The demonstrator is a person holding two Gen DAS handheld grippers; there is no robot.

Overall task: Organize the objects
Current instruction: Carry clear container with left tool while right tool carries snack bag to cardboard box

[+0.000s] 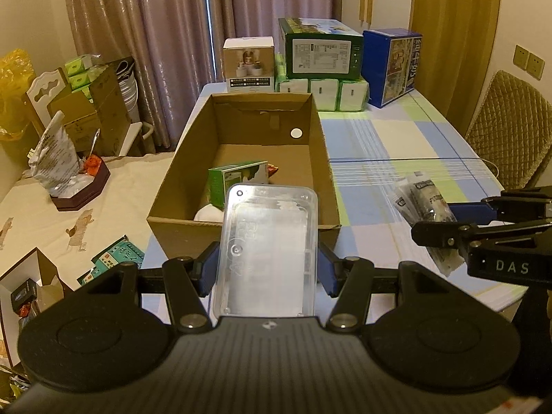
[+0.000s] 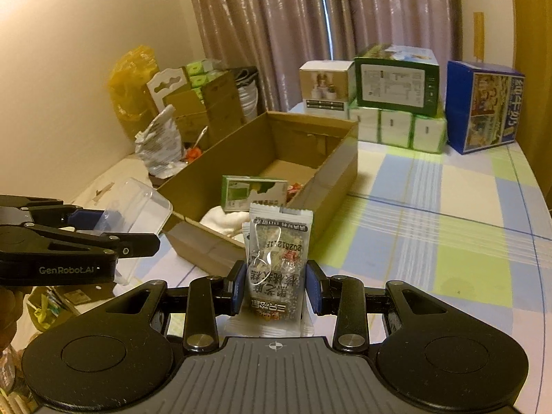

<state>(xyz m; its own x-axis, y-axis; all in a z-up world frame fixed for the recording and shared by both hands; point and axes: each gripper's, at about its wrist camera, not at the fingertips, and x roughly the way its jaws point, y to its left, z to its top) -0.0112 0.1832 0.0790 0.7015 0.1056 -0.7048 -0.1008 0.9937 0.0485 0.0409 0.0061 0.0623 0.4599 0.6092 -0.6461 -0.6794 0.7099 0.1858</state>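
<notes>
While both loads hang just short of the cardboard box (image 1: pixel 241 158) at the desk's left edge, the left gripper (image 1: pixel 265 269) is clenched on a clear plastic case (image 1: pixel 267 241) and the right gripper (image 2: pixel 276 289) on snack packets (image 2: pixel 277 258); each next needs carrying over the near wall and releasing inside.

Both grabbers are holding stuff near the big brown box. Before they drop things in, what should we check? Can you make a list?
1. Left gripper shut on the clear plastic container: ok.
2. Right gripper shut on the snack packet: ok, though it may hold more than one packet.
3. Cardboard box open on top: ok.
4. Room inside: ok; the far half of the floor is bare, and the green carton and something white sit at the near end.
5. Container past the box's near wall: cannot tell.
6. The two grippers clear of each other: ok, they are side by side with a gap.
</notes>
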